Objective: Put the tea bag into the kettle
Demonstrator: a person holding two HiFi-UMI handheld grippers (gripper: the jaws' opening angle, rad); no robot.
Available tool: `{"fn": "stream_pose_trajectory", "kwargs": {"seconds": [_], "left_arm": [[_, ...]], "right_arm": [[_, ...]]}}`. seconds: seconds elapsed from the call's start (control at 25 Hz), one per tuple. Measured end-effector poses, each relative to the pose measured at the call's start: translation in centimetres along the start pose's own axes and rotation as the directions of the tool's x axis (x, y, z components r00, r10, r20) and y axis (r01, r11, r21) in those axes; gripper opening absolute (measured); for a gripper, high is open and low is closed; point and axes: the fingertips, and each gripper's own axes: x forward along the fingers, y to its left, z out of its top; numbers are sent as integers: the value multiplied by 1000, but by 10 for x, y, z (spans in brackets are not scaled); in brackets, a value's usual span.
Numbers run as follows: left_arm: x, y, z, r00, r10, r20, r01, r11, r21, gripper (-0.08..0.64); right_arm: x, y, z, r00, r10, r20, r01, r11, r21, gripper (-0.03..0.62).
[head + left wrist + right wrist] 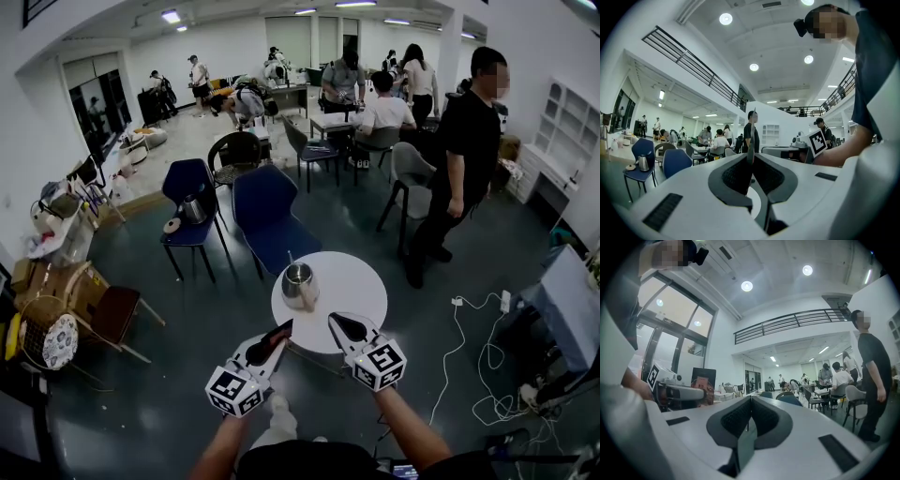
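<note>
Your left gripper has its jaws all but closed on a thin flat thing seen edge-on, which sticks up past the tips. It looks like the tea bag, though from this angle you cannot be sure. Your right gripper has its jaws closed too, with a pale green sheet pinched between them and trailing back toward the camera. What that sheet is cannot be told.

In the head view, a blue chair stands at the left, well away from you, with a second kettle on its seat. Just to its right a darker blue chair is drawn up against the far side of the round white bench. The kettle sits on the left part of that bench, beyond both sets of tips, with only bare bench top between. Further right a person in black stands near the bench, and white cables lie looped on the floor.

That makes two kettles, two blue chairs near you, one bench and two grippers.

Both your forearms reach in from the bottom of the head view. You hold the two grippers level, side by side over the near rim of the bench, with the marker cubes facing up. The tips angle inward toward the kettle but stay apart from each other, with the left ones nearer the bench's left edge.
</note>
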Motion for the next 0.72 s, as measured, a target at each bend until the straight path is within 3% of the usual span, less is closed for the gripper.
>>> {"fn": "stream_pose_trajectory", "kwargs": {"seconds": [0.72], "left_arm": [[56, 113, 21, 999, -22, 28, 22, 1000, -18, 38]], "right_arm": [[110, -44, 10, 1000, -20, -10, 19, 999, -31, 18]]}}
